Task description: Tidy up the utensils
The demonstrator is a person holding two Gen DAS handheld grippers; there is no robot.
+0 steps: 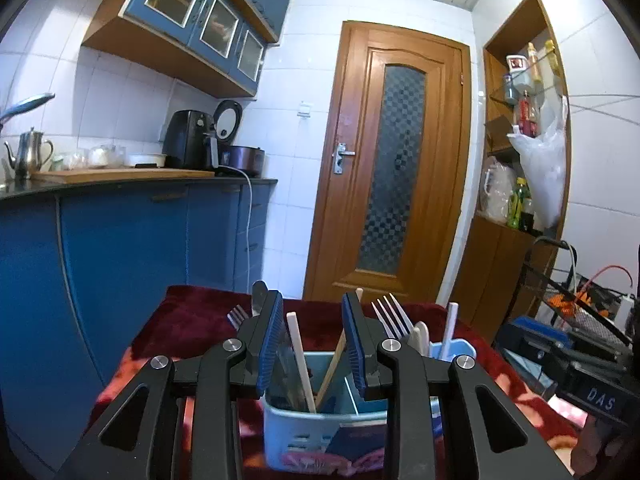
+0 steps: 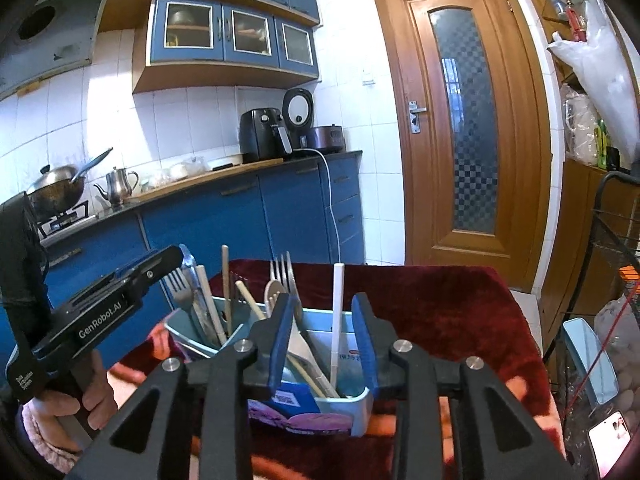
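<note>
A light blue utensil caddy (image 1: 296, 432) stands on a table under a dark red cloth (image 1: 192, 320). It holds pale chopsticks (image 1: 302, 364), silver forks (image 1: 394, 316), a knife (image 1: 258, 294) and a white stick (image 1: 450, 330). My left gripper (image 1: 314, 336) hovers just in front of the caddy, open, its blue pads either side of the chopsticks without touching them. In the right wrist view my right gripper (image 2: 323, 340) is open over the caddy (image 2: 360, 404), with the white stick (image 2: 338, 312) standing beyond the gap. The left gripper (image 2: 160, 266) reaches in from the left, near a fork (image 2: 180, 292).
Blue base cabinets (image 1: 132, 240) and a counter with an air fryer (image 1: 186, 146) run along the left. A wooden door (image 1: 396, 160) is straight ahead. A wire rack (image 2: 616, 248) and a lit phone (image 2: 612, 436) sit to the right. A hand (image 2: 92, 396) holds the left gripper.
</note>
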